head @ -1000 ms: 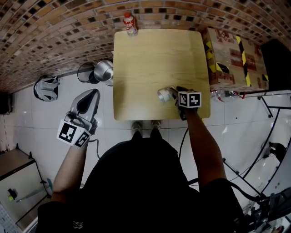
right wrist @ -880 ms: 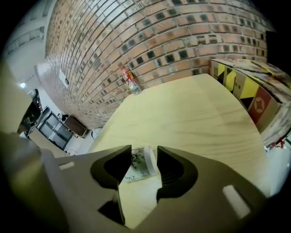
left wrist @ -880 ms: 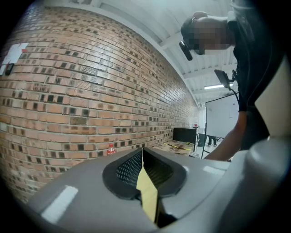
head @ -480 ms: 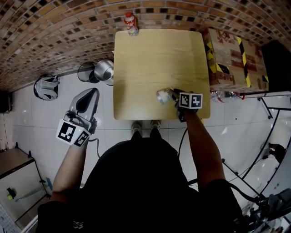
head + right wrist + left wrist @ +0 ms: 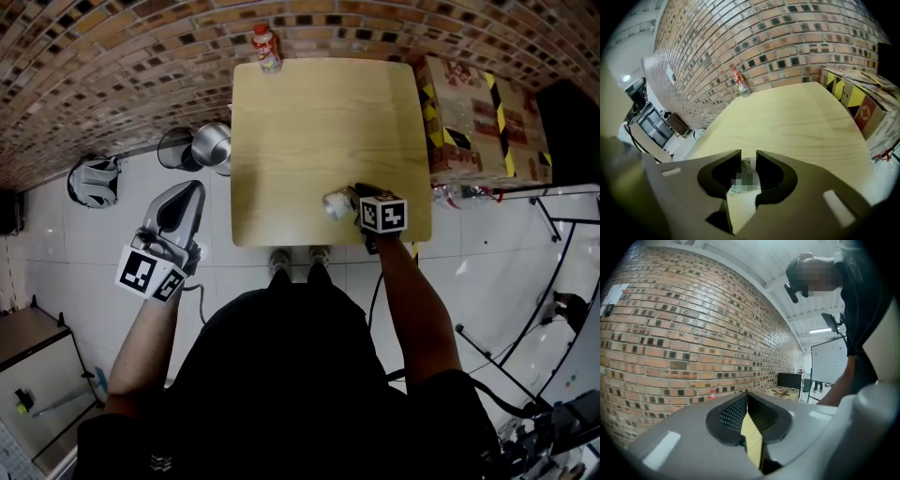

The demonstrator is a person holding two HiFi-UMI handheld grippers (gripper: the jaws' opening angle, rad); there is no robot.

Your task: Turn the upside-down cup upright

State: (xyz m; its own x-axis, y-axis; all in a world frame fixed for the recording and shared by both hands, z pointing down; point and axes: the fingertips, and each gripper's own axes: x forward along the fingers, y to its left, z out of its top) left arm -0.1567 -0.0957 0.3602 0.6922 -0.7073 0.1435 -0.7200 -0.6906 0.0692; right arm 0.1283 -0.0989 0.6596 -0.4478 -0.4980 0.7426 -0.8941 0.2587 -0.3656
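A small shiny cup (image 5: 335,202) lies near the front right of the light wooden table (image 5: 319,122). My right gripper (image 5: 350,201) reaches down to the cup from the right. In the right gripper view the cup (image 5: 743,174) fills the narrow gap between the dark fingers (image 5: 723,174) of the right gripper (image 5: 748,161). Its jaws have just been closing, and the pads now press on the cup. My left gripper (image 5: 193,192) hangs left of the table over the floor. In its own view the left gripper (image 5: 747,401) is shut on nothing.
A red-capped bottle (image 5: 265,49) stands at the table's far edge by the brick wall. A cardboard box with yellow-black tape (image 5: 478,117) sits right of the table. A metal pot (image 5: 214,145) and a small fan (image 5: 94,180) are on the floor to the left.
The right gripper and the cup have shifted slightly left and toward the near table edge. The left gripper has stayed put.
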